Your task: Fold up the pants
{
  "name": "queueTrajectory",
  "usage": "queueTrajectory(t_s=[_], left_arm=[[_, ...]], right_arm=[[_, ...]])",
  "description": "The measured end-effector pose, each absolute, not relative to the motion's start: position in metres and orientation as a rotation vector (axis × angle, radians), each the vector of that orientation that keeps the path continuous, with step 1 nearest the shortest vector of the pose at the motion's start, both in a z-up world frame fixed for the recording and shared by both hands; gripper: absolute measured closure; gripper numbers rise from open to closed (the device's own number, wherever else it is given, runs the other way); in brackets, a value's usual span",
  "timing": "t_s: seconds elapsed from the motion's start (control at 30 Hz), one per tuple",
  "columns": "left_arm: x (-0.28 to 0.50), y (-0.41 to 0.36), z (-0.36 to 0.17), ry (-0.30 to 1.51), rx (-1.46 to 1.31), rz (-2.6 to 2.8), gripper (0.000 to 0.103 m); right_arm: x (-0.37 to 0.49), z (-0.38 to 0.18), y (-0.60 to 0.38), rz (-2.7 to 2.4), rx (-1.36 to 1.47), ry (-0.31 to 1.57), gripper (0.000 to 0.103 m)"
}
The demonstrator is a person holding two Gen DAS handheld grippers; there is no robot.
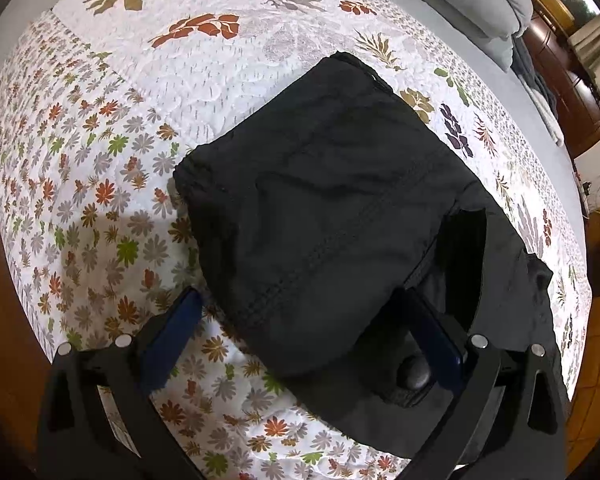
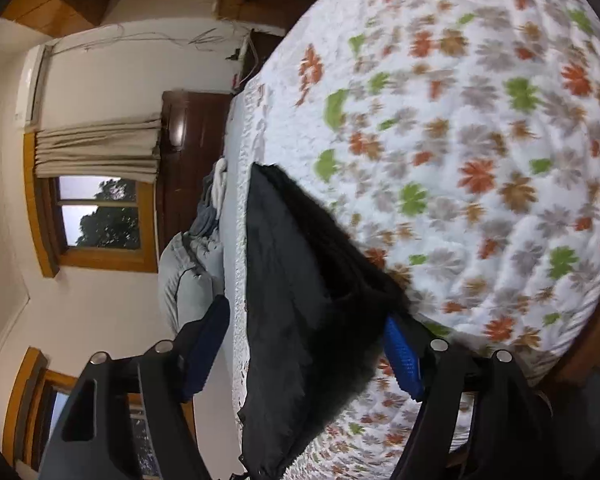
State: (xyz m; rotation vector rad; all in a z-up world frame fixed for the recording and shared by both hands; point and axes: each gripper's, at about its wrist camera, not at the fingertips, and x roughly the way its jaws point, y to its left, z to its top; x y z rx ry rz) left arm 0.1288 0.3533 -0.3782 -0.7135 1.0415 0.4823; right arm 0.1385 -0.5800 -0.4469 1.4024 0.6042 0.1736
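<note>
My black soft cloth pants lie bunched on the flowery white quilted bed, near its side edge. My left tool and right tool gape wide around the cloth, so I can pinch it.

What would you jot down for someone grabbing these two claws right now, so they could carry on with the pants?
Left claw: open, low over the near edge of the black pants, gripping nothing.
Right claw: open, with a hanging part of the pants between its fingers, not pinched.
The pants lie on the flowered quilt, already folded into a compact bundle.
Left: possibly one more fold or smoothing; hard to judge from here.
</note>
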Motion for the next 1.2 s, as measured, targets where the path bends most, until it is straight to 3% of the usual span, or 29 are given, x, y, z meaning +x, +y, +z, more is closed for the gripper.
queueTrajectory(t_s=[0.1,0.17,0.27,0.47,1.2], left_arm=[[0.132,0.354,-0.377,1.039,-0.72,0.487,0.003],[0.13,0.354,-0.376,1.034,-0.728,0.493,0.003],[0.128,0.354,-0.375,1.032,-0.735,0.495,0.003],[0.126,0.353,-0.373,1.028,-0.739,0.494,0.003],[0.11,0.348,-0.354,0.92,-0.708,0.528,0.003]], right_arm=[[0.149,-0.45,-0.578,0.173,1.413,0.618,0.042],[0.152,-0.454,-0.575,0.171,1.417,0.63,0.061],[0.15,-0.448,-0.573,0.179,1.401,0.633,0.078],[0.153,-0.421,-0.568,0.158,1.328,0.647,0.083],[0.16,-0.263,-0.502,0.137,0.934,0.664,0.084]])
